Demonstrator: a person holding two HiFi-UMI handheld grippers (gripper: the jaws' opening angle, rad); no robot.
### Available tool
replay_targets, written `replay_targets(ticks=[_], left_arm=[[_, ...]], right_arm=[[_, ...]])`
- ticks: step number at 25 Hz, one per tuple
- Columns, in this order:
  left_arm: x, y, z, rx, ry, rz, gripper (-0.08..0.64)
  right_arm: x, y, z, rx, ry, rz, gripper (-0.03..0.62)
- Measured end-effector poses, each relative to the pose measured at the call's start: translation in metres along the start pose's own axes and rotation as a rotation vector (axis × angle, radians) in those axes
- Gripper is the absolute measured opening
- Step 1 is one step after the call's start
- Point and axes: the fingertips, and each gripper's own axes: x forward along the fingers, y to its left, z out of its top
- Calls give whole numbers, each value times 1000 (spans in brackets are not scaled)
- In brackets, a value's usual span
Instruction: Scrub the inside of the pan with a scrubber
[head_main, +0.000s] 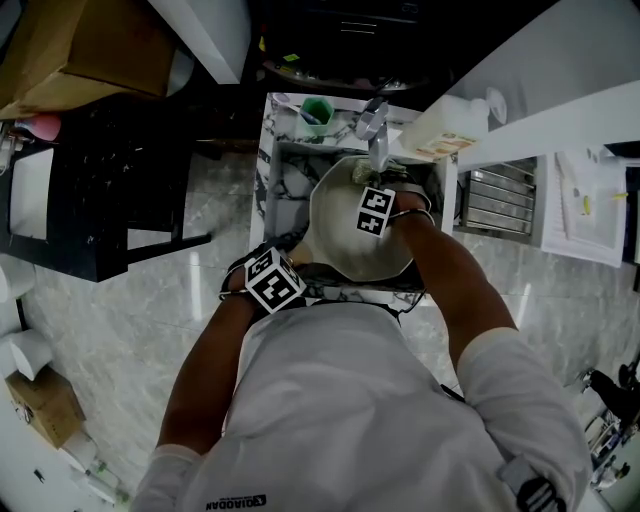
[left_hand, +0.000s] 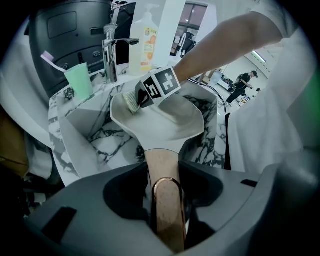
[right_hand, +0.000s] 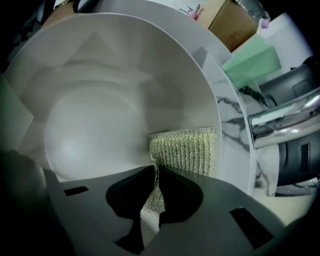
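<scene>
**A:** How far along is the scrubbing?

**B:** It's under way, I'd judge. The pan (head_main: 340, 240) is being held tilted over the sink (left_hand: 80, 140) at frame centre. Its inside is looking pale and clean, though any residue is hard to make out here.

**A:** And the tongs?

**B:** The left tongs (left_hand: 166, 192) are clamping the pan's handle (left_hand: 161, 162). The right tongs (right_hand: 154, 197) are pinching the scrubber (right_hand: 187, 150) and pressing it against the inner wall.

The pan (right_hand: 110, 100) is off-white, its handle (left_hand: 162, 167) pale wood edged in copper. The scrubber (right_hand: 185, 150) — silver-green mesh. The sink (left_hand: 107, 142) is white marble, dark-veined; the cup (left_hand: 80, 82) — mint green.
</scene>
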Motion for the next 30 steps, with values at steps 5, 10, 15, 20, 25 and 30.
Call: replay_targets(ticks=[5,10,15,20,25,30], left_arm=[[0,-1,0,0,-1,-4,202],[-1,-1,0,1,-2,-3,202],[-2,-1,1,-1,-3,-6,202],[-1,-2,1,-4,0,-6,202],[0,0,0,-5,-1,-2,202],[4,-2,-5,-13,12,-19,202]], right_arm=[[0,7,-19,151,51,53,59],[-1,17,-35,265,122,102,58],[-3,35,-55,359,225,179,58],[-9,57,-74,464,310,276,58],[-16,80,-82,480,390,354,58],[-27,106,-84,508,447,461,58]])
